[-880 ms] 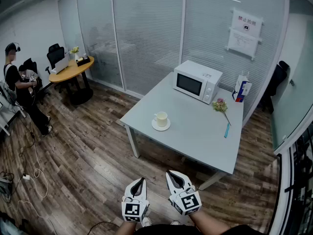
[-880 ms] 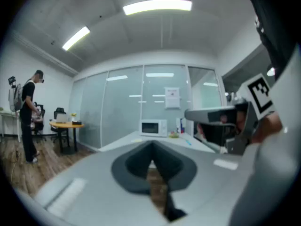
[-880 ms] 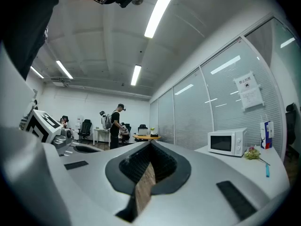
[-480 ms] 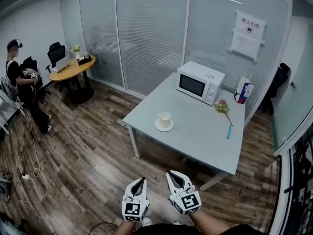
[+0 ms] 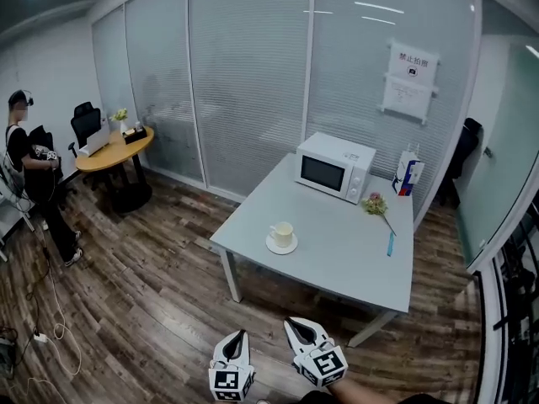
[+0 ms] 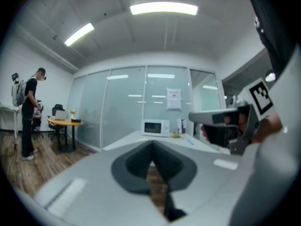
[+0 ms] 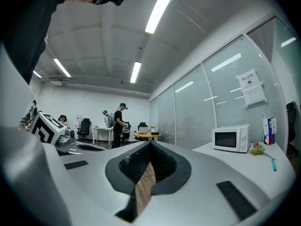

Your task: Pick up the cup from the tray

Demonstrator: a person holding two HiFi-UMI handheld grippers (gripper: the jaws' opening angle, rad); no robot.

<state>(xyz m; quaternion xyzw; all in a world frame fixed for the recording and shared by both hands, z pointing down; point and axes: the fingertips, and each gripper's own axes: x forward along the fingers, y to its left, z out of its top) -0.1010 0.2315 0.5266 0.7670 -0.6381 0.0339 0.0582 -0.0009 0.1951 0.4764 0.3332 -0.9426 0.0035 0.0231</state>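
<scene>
Head view: cup [image 5: 282, 232] upright on tray [image 5: 281, 247], on table [image 5: 345, 247] in front of microwave [image 5: 334, 167], well apart from left gripper [image 5: 239, 335] and right gripper [image 5: 291, 321] low in frame. Left gripper view: jaws closed together, holding nothing, table far ahead. Right gripper view: jaws closed at tips, holding nothing, floor showing below.

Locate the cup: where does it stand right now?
In the head view, the cup stands on its small white tray near the left edge of the grey table, on the near side of the microwave.
</scene>
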